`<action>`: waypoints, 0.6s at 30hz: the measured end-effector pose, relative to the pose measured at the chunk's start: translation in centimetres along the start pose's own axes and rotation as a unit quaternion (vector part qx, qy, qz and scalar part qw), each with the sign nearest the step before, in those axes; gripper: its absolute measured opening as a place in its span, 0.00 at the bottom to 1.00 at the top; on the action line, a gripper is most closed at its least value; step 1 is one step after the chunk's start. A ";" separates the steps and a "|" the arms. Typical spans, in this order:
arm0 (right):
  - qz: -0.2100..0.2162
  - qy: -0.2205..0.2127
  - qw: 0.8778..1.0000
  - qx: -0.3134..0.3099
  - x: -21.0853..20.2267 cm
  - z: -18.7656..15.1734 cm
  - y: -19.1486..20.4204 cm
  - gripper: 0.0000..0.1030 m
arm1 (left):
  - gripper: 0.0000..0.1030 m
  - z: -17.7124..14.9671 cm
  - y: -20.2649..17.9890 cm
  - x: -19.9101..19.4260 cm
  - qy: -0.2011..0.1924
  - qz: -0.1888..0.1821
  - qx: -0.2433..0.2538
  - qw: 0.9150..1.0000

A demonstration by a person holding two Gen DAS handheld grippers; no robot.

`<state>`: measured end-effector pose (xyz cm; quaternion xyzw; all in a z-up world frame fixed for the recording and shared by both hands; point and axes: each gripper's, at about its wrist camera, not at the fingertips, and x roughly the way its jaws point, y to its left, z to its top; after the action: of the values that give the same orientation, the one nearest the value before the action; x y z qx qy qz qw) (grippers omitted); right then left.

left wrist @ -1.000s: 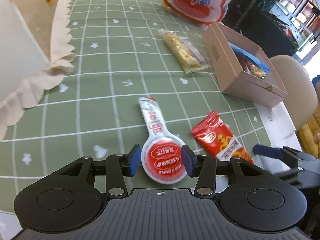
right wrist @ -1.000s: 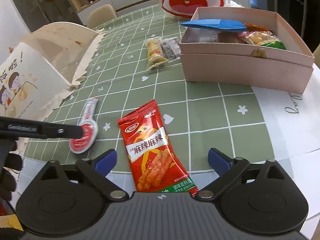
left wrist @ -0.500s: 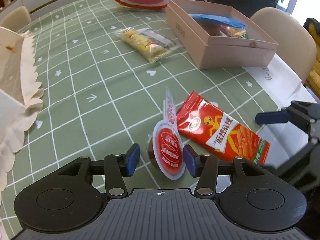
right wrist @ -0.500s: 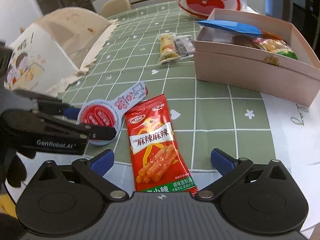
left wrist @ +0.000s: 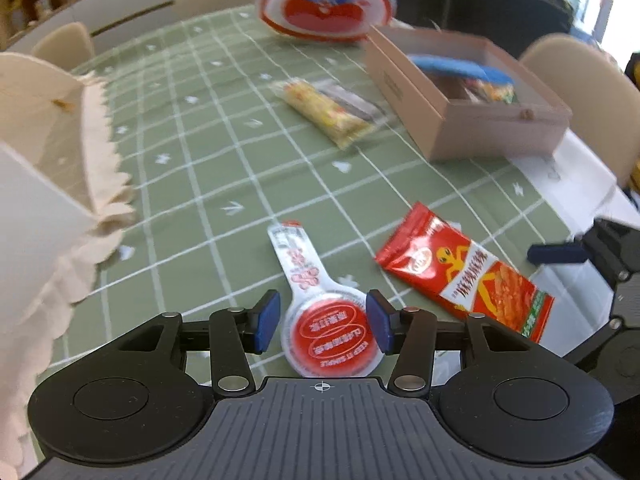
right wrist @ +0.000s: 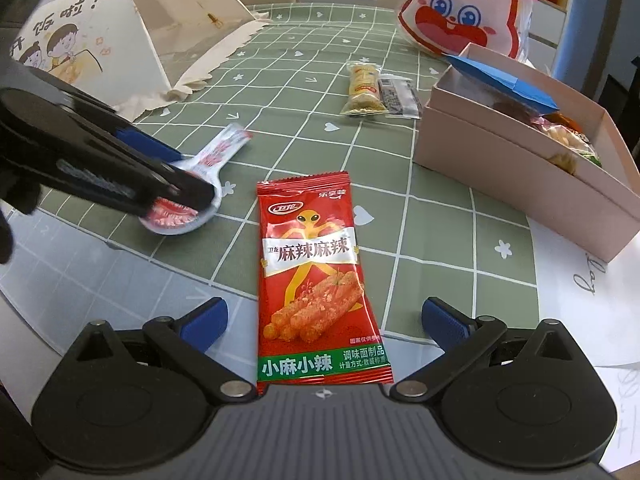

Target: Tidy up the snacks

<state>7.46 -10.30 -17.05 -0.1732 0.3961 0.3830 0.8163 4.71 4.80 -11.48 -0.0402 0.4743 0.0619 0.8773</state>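
A few snacks are already seen in the box [right wrist: 520,168] at two o'clock. The jelly cup [left wrist: 330,336] sits between the left gripper [left wrist: 322,322] pads, contact unclear. The red packet [right wrist: 316,280] lies untouched at twelve o'clock before the wide-open right gripper [right wrist: 324,320].

I count on my bench [right wrist: 440,216]:
- red spicy-strip packet [right wrist: 316,276], 1
- spoon-shaped jelly pack [left wrist: 320,316], 1
- small wrapped bars [right wrist: 364,90], 2
- rabbit-face bag [right wrist: 460,8], 1
- pink box [right wrist: 500,168], 1
- folding food cover [right wrist: 132,36], 1
- tongs in my hands, 2
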 end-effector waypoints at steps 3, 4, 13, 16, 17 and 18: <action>0.003 0.001 1.000 0.001 0.0 0.1 -0.1 1.00 | 0.52 -0.2 0.4 -1.0 -0.011 0.004 -0.016 1.000; 0.006 0.002 1.000 0.003 0.0 0.1 -0.2 1.00 | 0.52 -0.2 0.4 -1.2 -0.011 -0.001 -0.020 1.000; -0.049 -0.053 0.996 0.060 -3.8 1.1 -3.6 0.90 | 0.52 -1.7 -3.5 0.6 -0.009 0.035 0.052 0.998; -0.057 -0.073 0.994 0.057 -5.3 1.3 -3.9 0.90 | 0.54 -2.2 -3.2 0.6 -0.006 0.063 0.065 0.996; -0.053 -0.075 0.994 0.060 -5.5 1.3 -4.0 0.90 | 0.53 -2.3 -3.0 0.6 -0.005 0.060 0.065 0.996; -0.050 -0.077 0.994 0.064 -5.6 1.3 -4.1 0.90 | 0.53 -2.3 -2.9 0.5 -0.005 0.056 0.066 0.996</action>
<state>9.08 -14.95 -11.96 -0.1106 0.3466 0.3277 0.8719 3.53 1.69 -13.14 0.0443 0.4745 0.0795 0.8755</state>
